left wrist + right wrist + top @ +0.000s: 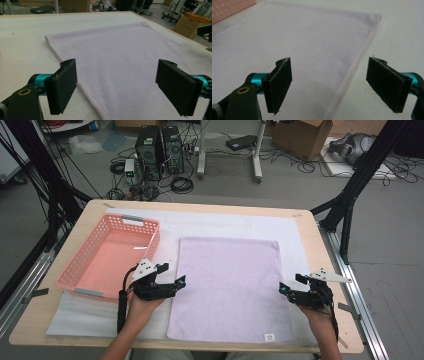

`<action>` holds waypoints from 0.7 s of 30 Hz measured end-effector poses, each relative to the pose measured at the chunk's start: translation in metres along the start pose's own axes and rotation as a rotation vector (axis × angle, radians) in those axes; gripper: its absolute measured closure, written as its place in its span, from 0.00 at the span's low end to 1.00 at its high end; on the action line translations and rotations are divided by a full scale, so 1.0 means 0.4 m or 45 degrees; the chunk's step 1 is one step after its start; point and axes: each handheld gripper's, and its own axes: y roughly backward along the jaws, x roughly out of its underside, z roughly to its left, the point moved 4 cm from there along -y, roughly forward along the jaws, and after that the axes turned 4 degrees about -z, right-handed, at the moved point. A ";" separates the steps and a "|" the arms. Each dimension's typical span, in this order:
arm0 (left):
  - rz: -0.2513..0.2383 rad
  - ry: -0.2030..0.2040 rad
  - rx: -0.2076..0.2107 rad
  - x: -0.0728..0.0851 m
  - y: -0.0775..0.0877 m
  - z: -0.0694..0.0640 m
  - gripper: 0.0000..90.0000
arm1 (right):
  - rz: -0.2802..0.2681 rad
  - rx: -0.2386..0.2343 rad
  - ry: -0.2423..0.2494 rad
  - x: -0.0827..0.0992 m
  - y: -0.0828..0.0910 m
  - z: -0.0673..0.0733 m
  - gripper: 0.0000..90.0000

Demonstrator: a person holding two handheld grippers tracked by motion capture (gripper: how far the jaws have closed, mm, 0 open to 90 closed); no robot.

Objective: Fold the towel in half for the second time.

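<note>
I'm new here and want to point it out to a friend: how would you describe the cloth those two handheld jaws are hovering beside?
Start at the wooden table, which is covered by a white mat. On the mat, right of the pink plastic basket, a pale lilac towel lies spread flat between the left gripper and the right gripper. It is the only fabric there, rectangular, with a stitched hem and a small white label at its near edge.

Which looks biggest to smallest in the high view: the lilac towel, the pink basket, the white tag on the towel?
1. lilac towel, spread flat, the largest.
2. pink basket, clearly smaller than the towel, though not by much.
3. white tag at the towel's near edge, tiny by comparison.
</note>
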 end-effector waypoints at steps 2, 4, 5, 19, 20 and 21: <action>0.018 0.001 0.003 -0.007 -0.023 0.002 0.20 | 0.003 -0.004 0.004 -0.004 -0.007 -0.001 0.22; 0.028 -0.002 -0.011 -0.018 -0.047 0.011 0.20 | 0.005 -0.007 0.000 -0.008 -0.015 -0.002 0.22; 0.028 -0.002 -0.011 -0.018 -0.047 0.011 0.20 | 0.003 -0.011 0.008 -0.011 -0.020 -0.003 0.22; 0.220 0.113 -0.195 -0.039 -0.198 0.130 0.27 | 0.100 0.001 -0.042 -0.076 -0.149 -0.061 0.28; 0.245 0.096 -0.214 -0.035 -0.209 0.136 0.28 | 0.104 0.005 -0.048 -0.081 -0.157 -0.068 0.28; 0.255 0.096 -0.229 -0.031 -0.220 0.144 0.28 | 0.110 0.012 -0.061 -0.085 -0.166 -0.075 0.28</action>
